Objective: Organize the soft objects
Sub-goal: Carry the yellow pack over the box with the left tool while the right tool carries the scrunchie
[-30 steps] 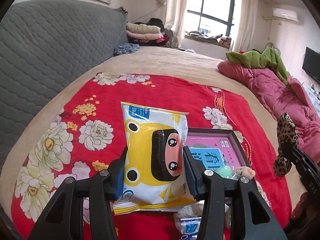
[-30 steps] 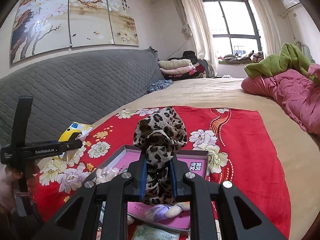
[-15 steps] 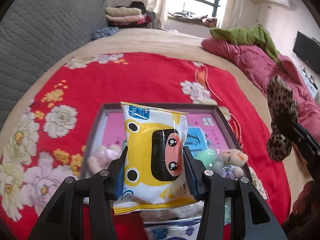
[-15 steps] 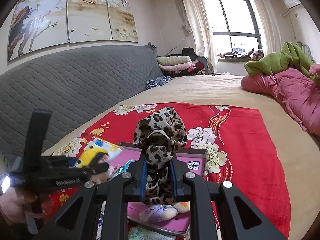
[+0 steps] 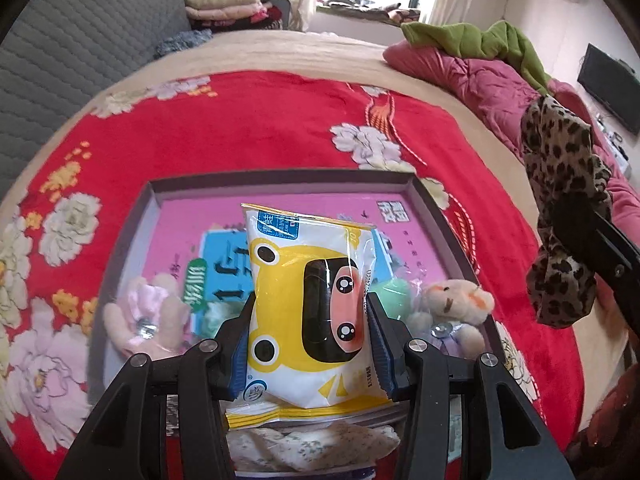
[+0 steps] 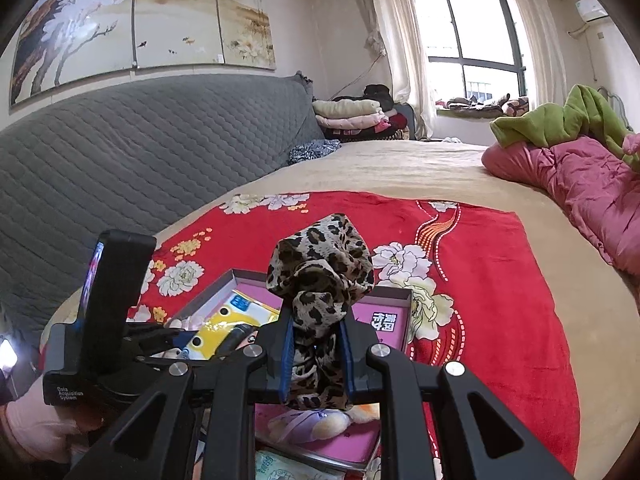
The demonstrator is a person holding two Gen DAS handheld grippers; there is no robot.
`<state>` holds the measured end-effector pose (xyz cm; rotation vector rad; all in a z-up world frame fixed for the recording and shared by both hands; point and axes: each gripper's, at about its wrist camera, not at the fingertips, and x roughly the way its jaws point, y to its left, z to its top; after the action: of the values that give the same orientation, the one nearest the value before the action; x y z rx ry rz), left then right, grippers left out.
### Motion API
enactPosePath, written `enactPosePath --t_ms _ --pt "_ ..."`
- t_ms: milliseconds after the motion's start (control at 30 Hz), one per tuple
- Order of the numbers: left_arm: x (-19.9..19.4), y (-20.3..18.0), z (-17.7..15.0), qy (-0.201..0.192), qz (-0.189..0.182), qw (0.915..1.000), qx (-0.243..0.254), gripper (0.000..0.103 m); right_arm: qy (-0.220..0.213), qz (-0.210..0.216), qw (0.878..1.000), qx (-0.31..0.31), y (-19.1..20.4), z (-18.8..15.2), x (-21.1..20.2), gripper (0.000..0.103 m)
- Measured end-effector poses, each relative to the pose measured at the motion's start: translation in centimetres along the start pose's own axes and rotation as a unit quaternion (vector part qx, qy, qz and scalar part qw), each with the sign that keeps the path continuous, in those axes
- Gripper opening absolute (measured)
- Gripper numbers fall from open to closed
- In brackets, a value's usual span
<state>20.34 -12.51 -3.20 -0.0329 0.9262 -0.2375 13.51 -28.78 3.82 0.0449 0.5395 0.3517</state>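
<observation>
I see a grey quilted headboard (image 6: 152, 152) under a blossom painting (image 6: 132, 20). Folded blankets (image 6: 352, 114) sit near the window (image 6: 476, 46). A green garment (image 6: 560, 120) lies on a pink quilt (image 6: 580, 176). A television (image 5: 610, 88) hangs on the wall.

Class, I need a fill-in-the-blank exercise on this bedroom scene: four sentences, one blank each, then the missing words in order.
1. The left gripper is shut on a yellow and white ____ packet.
2. The right gripper clamps a scrunchie with a ____ print.
3. The shallow box has a ____ floor.
4. The box lies on a ____ floral blanket.

Missing words: wet-wipes; leopard; pink; red
</observation>
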Motion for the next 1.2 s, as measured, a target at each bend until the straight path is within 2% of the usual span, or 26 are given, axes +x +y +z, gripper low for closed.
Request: enactPosePath --t_ms 400,633,900,1200 --pt "1.9 0.1 -1.0 0.016 -0.018 0.9997 -0.002 0.051 0.064 -0.009 0.998 -0.013 0.3 -1.7 3.1 0.019" --pt "2.7 0.3 -1.5 0.023 -0.015 0.9996 -0.001 0.051 0.1 -0.008 0.995 -0.026 0.7 -2.8 4.8 0.019" --pt "2.9 0.1 -1.5 0.022 -0.016 0.9996 0.005 0.051 0.115 -0.016 0.992 -0.046 1.0 -3.4 5.9 0.019" --pt "2.8 0.2 -1.5 0.023 -0.023 0.9995 0.004 0.051 0.127 -0.003 0.991 -0.049 1.2 -3.7 6.7 0.021"
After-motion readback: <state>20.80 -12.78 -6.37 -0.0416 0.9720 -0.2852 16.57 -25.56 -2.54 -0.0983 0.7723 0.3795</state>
